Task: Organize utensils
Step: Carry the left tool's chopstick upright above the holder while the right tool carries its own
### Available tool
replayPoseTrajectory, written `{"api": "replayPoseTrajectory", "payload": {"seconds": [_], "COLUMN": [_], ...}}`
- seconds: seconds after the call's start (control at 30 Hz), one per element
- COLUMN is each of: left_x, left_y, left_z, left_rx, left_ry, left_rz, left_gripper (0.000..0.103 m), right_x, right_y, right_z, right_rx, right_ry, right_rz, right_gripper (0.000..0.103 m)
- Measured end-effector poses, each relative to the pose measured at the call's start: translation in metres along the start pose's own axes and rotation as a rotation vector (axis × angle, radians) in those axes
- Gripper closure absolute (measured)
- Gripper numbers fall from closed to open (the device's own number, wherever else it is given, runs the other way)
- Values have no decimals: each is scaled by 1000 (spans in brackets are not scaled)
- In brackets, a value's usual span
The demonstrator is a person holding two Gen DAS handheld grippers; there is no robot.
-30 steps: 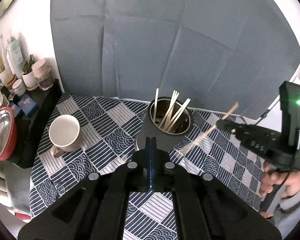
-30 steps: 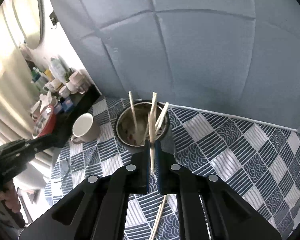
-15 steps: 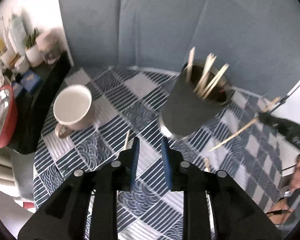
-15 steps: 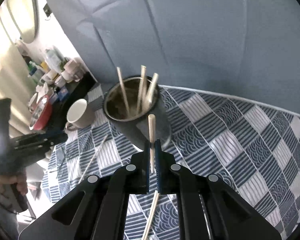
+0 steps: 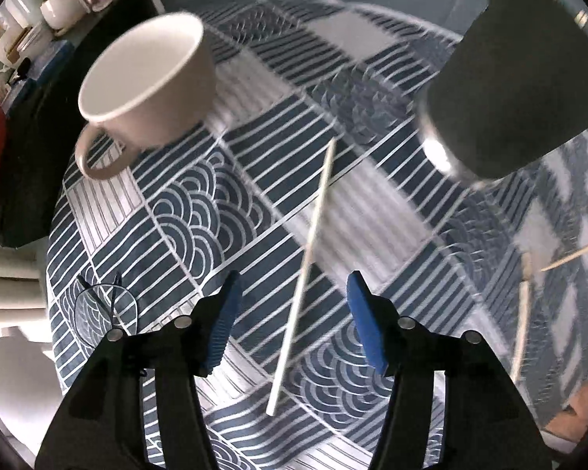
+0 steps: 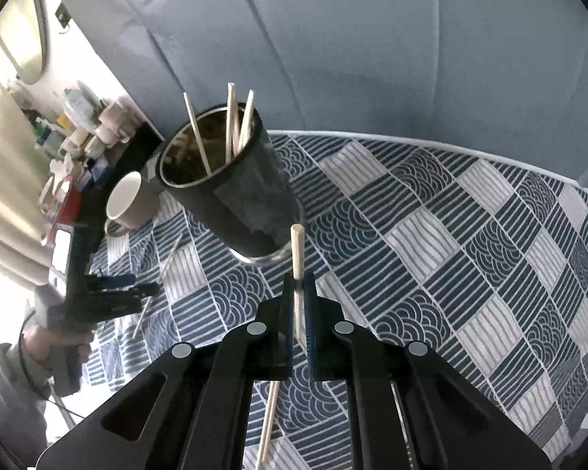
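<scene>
Gripping 1 chopstick (image 6: 297,252), the right gripper (image 6: 298,305); left gripper (image 5: 292,315) spread above 1 loose chopstick (image 5: 302,278).

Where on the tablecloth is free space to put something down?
The widest bare tablecloth is right of the dark cup, reaching the far edge. Crowded: between that cup and the white mug, where a loose chopstick lies under the open left hand-held gripper.

Chopstick (image 5: 302,274): pale, flat on tabletop (image 5: 184,211).
Holder (image 6: 231,188): dark cup, upright, chopsticks inside (three showing).
Held chopstick (image 6: 297,252): upright.
</scene>
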State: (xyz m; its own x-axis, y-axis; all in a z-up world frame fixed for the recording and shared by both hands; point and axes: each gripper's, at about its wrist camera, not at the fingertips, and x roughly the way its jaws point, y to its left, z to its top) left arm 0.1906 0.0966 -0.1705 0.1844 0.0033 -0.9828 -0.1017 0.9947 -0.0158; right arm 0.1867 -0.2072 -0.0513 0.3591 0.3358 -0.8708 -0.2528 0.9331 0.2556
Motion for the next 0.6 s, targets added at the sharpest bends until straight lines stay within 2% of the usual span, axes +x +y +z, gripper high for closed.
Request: {"api": "replayPoseTrajectory", "payload": {"seconds": [0.1,0.13,0.17,0.2,0.23,0.3,0.47,0.6], "left_x": [12,14,14,14,13,14,14,-5], "left_y": [3,3,4,4,5,6,12,13], "left_z": [-3,-3,-4,-3,-3,0,-3,-5], "left_rx": [-4,-6,-10,-12,-12,-13,-42,-45], "left_ry": [19,24,13,12,14,28,49,12], "left_rz": [5,-1,-2,-7,-15,-43,-94,-126], "left_gripper": [48,56,60,72,95,98,99,99], "right_x": [0,1,1,0,0,0,-6,-14], "right_y": [-2,-2,-3,-3,-4,-3,4,8], "right_z": [-3,-4,-4,-5,-5,-5,-2,6], "right_rx": [4,6,8,12,16,19,3,-5], "right_ry": [5,5,5,5,3,2,-8,-33], "right_rz": [-4,-9,-11,-9,-8,-8,-7,3], "right_gripper": [98,98,98,98,98,98,98,98]}}
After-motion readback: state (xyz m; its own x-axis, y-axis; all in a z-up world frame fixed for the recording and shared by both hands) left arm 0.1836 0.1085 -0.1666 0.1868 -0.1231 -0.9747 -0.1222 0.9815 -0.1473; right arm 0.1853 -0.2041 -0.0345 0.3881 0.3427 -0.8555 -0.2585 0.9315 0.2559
